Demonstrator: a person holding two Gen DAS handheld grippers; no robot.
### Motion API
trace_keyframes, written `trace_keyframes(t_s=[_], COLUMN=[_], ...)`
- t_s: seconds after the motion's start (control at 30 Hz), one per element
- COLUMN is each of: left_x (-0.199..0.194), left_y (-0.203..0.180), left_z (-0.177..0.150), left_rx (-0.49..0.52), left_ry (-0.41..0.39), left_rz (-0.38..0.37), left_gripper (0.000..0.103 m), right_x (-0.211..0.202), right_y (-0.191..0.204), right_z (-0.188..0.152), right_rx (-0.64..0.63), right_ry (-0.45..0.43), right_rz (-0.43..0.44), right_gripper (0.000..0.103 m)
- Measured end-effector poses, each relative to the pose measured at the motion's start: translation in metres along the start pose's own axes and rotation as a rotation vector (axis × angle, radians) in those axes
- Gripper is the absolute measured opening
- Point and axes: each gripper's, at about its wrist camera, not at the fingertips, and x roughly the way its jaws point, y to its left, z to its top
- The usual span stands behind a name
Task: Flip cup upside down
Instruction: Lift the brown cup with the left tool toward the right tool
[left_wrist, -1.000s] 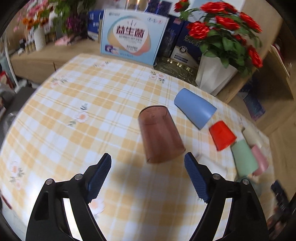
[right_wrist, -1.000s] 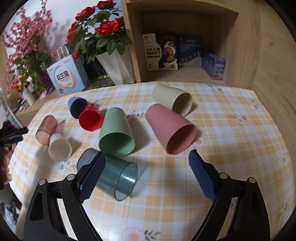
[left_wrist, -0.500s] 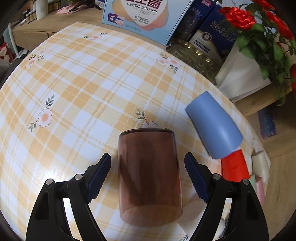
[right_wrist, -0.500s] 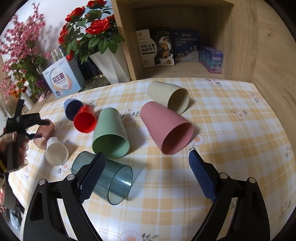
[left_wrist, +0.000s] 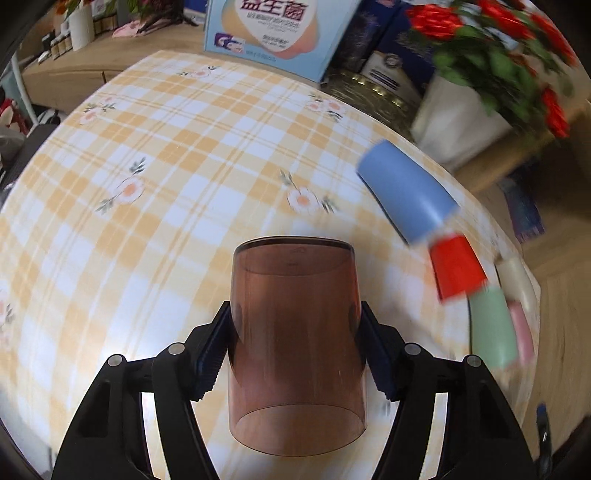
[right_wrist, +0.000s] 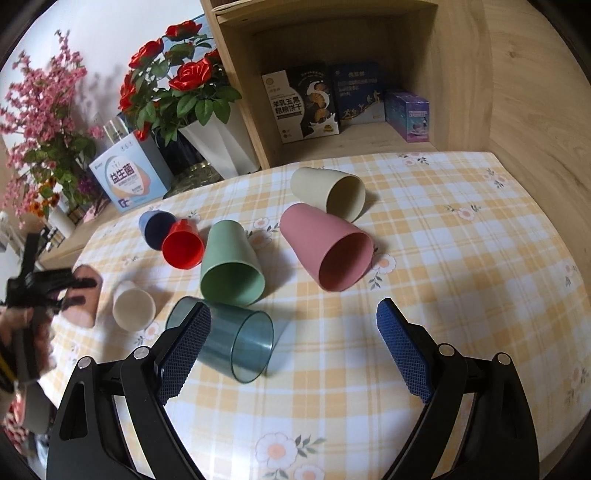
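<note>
My left gripper (left_wrist: 294, 325) is shut on a clear brown cup (left_wrist: 295, 343), its blue pads pressed on both sides. The cup's base points away from me and its open mouth faces the camera. In the right wrist view the same cup (right_wrist: 83, 299) shows at the far left, held by the left gripper (right_wrist: 79, 291) close to the checked tablecloth (right_wrist: 443, 258). My right gripper (right_wrist: 291, 350) is open and empty, hovering above a clear teal cup (right_wrist: 236, 343) that lies on its side.
Several cups lie on their sides: blue (left_wrist: 406, 192), red (left_wrist: 456, 266), green (right_wrist: 229, 266), pink (right_wrist: 328, 251), beige (right_wrist: 328, 192), cream (right_wrist: 133, 306). A white vase of red roses (right_wrist: 218, 144), a carton (right_wrist: 127, 177) and a wooden shelf (right_wrist: 332, 74) stand behind the table.
My left gripper has moved forward around the brown cup and shut on it. The right gripper has stayed open above the teal cup.
</note>
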Motion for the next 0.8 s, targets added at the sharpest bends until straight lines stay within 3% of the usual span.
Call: trace_keyframes(t_s=[0.13, 0.3, 0.57, 0.8], left_x=[-0.035, -0.045, -0.013, 0.017], left_y=[-0.011, -0.041, -0.133, -0.196], left_z=[-0.049, -0.112, -0.184, -0.213], left_rx=[0.044, 0.084, 0.160, 0.244], left_ry=[0.015, 0.084, 0.217, 0.260], left_rz=[-0.065, -0.153, -0.309, -0.312], left_gripper=[0.064, 0.064, 0.064, 0.064], right_x=[-0.008, -0.016, -0.039, -0.057], right_y=[-0.001, -0.008, -0.038, -0.083], right_z=[-0.011, -0.022, -0.030, -0.041], right_rx=[0.028, 0.057, 0.106, 0.183], right_ry=[0.005, 0.012, -0.001, -0.012], right_rz=[0.023, 0.026, -0.028, -0.089], right_gripper=[0.088, 0.088, 0.088, 0.088])
